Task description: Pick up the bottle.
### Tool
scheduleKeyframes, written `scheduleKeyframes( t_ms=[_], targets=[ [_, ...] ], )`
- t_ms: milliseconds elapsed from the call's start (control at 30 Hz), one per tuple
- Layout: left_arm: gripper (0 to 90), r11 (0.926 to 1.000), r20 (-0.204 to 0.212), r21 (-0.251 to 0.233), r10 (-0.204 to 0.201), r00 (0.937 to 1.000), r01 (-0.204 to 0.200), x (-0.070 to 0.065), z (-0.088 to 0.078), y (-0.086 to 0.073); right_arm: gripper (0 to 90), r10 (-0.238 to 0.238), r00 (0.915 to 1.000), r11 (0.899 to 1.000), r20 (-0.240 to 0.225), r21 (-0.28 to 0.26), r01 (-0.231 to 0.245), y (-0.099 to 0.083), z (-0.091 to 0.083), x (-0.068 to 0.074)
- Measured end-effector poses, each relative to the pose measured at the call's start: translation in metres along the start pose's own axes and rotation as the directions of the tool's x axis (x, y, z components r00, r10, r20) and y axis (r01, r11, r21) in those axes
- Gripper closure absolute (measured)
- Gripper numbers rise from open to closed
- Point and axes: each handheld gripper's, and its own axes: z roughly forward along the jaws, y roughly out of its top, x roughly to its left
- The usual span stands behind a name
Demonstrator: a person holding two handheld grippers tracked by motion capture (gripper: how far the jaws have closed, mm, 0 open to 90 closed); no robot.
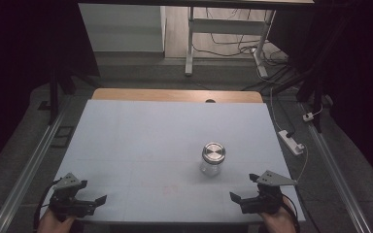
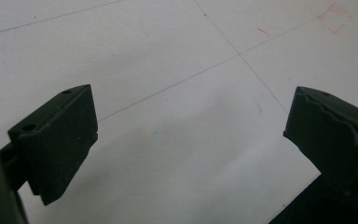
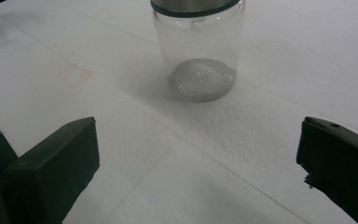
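A clear glass jar (image 1: pixel 212 158) with a round metal lid stands upright on the white table (image 1: pixel 141 145), right of centre. In the right gripper view the jar (image 3: pixel 198 51) is straight ahead of the jaws, its inside bare. My right gripper (image 1: pixel 243 188) rests near the table's front right corner, open, with nothing between its jaws, a short way in front of the jar. My left gripper (image 1: pixel 91 191) sits at the front left corner, open as well, over bare table. A hand holds each gripper from below.
A wooden strip (image 1: pixel 175 95) edges the table's far side. A white power strip (image 1: pixel 291 141) and cables lie on the floor at the right. Metal rails (image 1: pixel 29 170) run along both sides. A desk frame (image 1: pixel 223 29) stands behind.
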Motion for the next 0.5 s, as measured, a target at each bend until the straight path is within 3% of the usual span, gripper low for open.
scheduleKeyframes(
  t_ms=[500],
  targets=[
    [2.2, 1.0, 0.013, -0.003, -0.009, 0.9999, 0.009, 0.002, 0.0, 0.0, 0.0, -0.036, 0.9988, 0.999, -0.032, -0.001, 0.036, 0.011, 0.017, 0.007]
  ],
)
